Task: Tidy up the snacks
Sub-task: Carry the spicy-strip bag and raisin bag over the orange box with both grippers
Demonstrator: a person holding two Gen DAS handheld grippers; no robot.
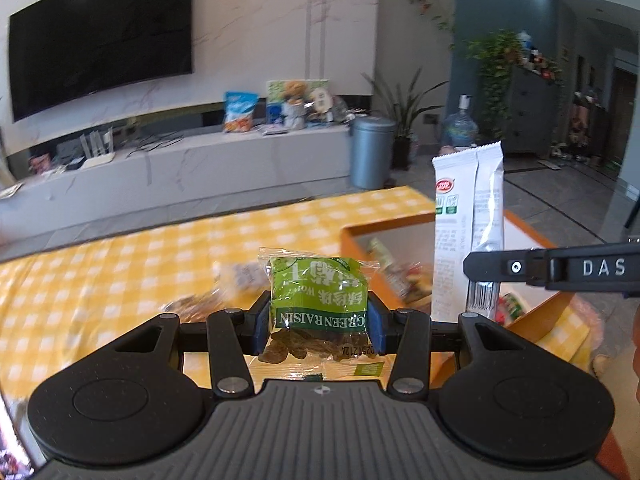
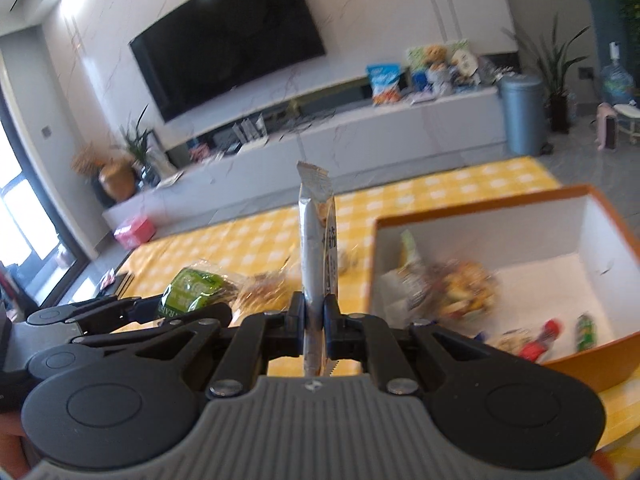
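Two tools (image 1: 319, 322) (image 2: 315, 322), two snacks gripped

My left gripper (image 1: 319, 322): black linkage arms, silver screws, blue pads, grey ribbed body. My right gripper (image 2: 316, 322) alike; "DAS" lettering at three o'clock.

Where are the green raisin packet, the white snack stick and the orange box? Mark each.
green raisin packet (image 1: 318, 300), left wrist view, printed green front.
white snack stick (image 2: 316, 256), right wrist view, its narrow edge.
orange box (image 2: 480, 204), right wrist view, far rim.
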